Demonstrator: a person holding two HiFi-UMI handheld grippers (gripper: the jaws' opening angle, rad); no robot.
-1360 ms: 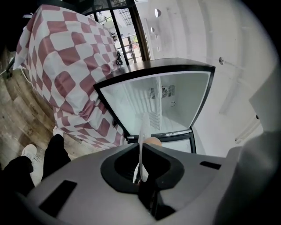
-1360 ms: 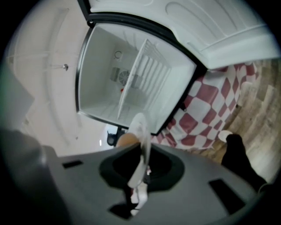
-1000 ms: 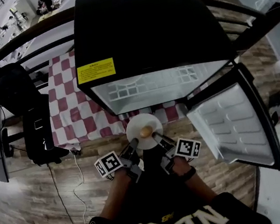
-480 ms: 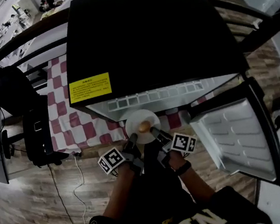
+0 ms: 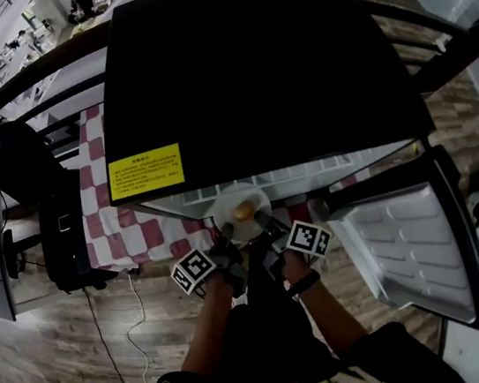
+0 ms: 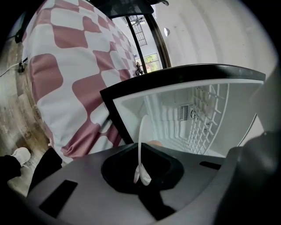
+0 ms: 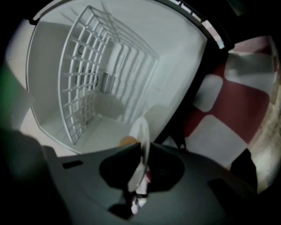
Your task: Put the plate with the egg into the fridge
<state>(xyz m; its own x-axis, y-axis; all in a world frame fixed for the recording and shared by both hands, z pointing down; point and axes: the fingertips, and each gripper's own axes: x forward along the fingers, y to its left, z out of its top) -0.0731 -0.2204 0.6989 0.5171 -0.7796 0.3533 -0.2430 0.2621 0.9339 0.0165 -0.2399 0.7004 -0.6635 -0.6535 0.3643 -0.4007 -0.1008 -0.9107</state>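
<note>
plate (image 5: 226, 204) with egg (image 5: 244, 210) at fridge (image 5: 255, 59) opening

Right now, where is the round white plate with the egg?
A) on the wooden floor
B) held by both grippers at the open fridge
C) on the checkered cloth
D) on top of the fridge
B: the left gripper and right gripper each clamp the rim of the round white plate, holding it at the front of the open black fridge.

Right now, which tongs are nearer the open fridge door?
The right tongs, gripping the plate; the door hangs open on that side.
</note>
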